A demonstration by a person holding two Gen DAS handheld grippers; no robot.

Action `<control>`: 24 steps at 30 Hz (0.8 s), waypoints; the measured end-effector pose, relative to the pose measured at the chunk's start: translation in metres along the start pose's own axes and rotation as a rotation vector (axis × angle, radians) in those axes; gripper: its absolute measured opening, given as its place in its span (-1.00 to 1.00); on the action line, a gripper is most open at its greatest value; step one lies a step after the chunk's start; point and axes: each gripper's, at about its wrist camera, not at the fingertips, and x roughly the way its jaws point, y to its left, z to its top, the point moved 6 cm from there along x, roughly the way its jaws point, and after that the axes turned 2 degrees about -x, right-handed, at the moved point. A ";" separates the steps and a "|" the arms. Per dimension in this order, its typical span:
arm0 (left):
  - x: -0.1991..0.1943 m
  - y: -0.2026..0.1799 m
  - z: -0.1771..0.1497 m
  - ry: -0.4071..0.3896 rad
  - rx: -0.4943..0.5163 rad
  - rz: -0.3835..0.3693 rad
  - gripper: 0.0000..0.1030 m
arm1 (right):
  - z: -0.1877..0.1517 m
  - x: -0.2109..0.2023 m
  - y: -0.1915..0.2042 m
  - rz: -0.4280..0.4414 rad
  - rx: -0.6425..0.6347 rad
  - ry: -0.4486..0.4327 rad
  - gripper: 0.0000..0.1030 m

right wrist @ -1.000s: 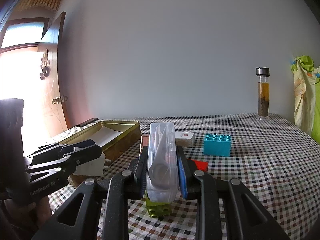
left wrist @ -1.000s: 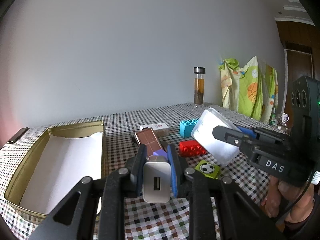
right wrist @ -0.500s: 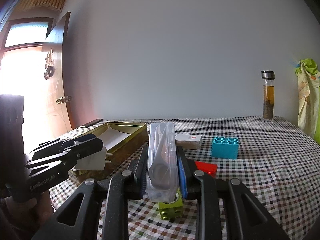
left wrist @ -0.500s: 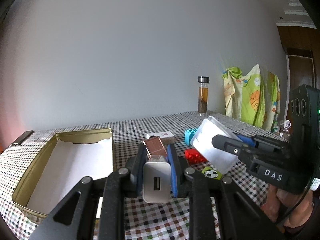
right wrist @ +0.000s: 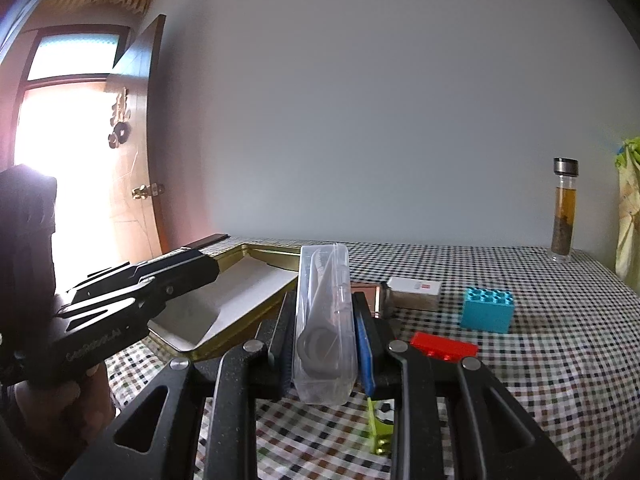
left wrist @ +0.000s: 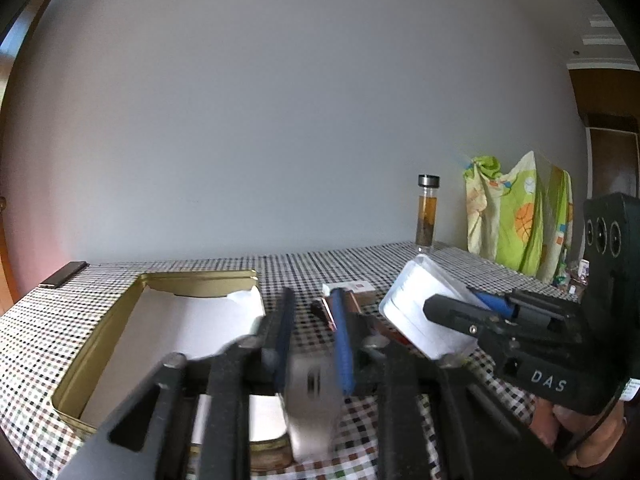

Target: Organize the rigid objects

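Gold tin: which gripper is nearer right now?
Left. The left gripper hangs by the gold tin's near right corner; the right gripper sits further right, off its side.

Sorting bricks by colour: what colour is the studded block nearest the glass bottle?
Turquoise blue studded block, clearest in the right wrist view.

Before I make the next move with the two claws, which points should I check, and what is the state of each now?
1. The right claw is shut on the clear case: ok.
2. The left claw holds the white charger: cannot tell; the charger is blurred and sits low between the fingers.
3. The tin is open, with room inside: ok.
4. The charger is over the tin: cannot tell; it shows near the tin's near right corner.
5. The claws are apart from each other: ok.
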 end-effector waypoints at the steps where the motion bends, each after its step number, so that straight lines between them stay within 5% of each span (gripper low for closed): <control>1: -0.001 0.002 0.002 -0.007 0.000 0.010 -0.85 | 0.000 0.001 0.002 0.004 -0.003 0.001 -0.46; 8: 0.001 0.020 -0.001 -0.001 -0.032 0.028 -0.85 | 0.006 0.008 0.012 0.016 -0.029 0.004 -0.46; 11: -0.010 0.034 0.004 -0.045 -0.021 0.095 -0.80 | 0.007 0.006 0.009 0.010 -0.016 -0.001 -0.46; 15: -0.022 0.066 0.012 -0.124 -0.117 0.194 0.17 | 0.004 0.000 0.008 0.009 0.009 -0.024 -0.46; 20: -0.028 0.070 0.008 -0.138 -0.094 0.210 0.19 | 0.001 -0.004 0.004 0.008 0.028 -0.027 -0.46; 24: -0.031 0.068 0.006 -0.127 -0.063 0.215 0.55 | -0.005 0.005 0.004 0.023 0.041 0.001 -0.46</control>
